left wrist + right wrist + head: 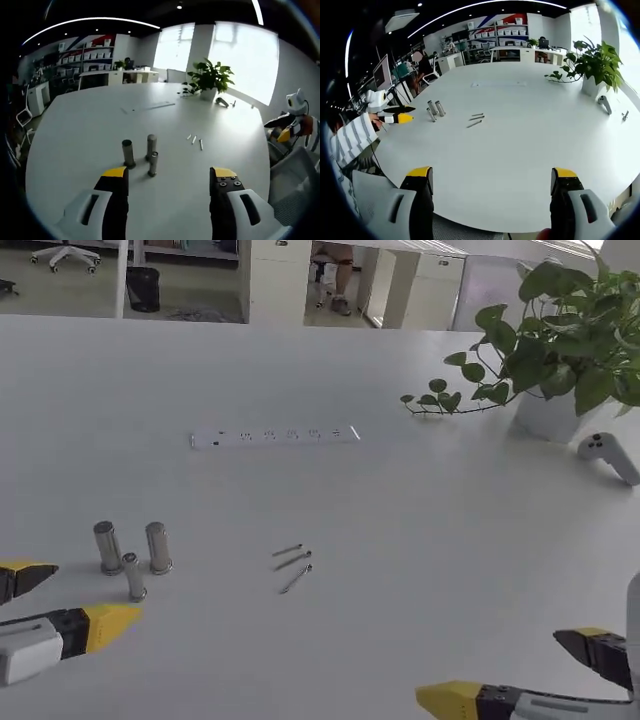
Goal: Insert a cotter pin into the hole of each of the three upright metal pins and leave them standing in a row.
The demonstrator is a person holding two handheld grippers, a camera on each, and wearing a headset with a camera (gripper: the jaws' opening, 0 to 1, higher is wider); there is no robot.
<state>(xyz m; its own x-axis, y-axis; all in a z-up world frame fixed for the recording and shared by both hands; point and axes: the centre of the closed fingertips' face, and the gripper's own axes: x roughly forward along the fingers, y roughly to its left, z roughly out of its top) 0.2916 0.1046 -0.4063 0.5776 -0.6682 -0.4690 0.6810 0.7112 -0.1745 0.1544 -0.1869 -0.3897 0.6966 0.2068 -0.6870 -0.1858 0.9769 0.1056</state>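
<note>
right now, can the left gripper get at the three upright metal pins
Probably yes: the left gripper is open and the metal pins stand just ahead of its jaws, with bare table between.

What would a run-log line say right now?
left gripper: open, empty | right gripper: open, empty | metal pins: three upright | cotter pins: three loose

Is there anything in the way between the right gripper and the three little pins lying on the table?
No, nothing I can see. The right hand-held gripper is open near the table's edge, and just bare table lies between it and the three little pins. The upright metal pins stand off to the side.
</note>
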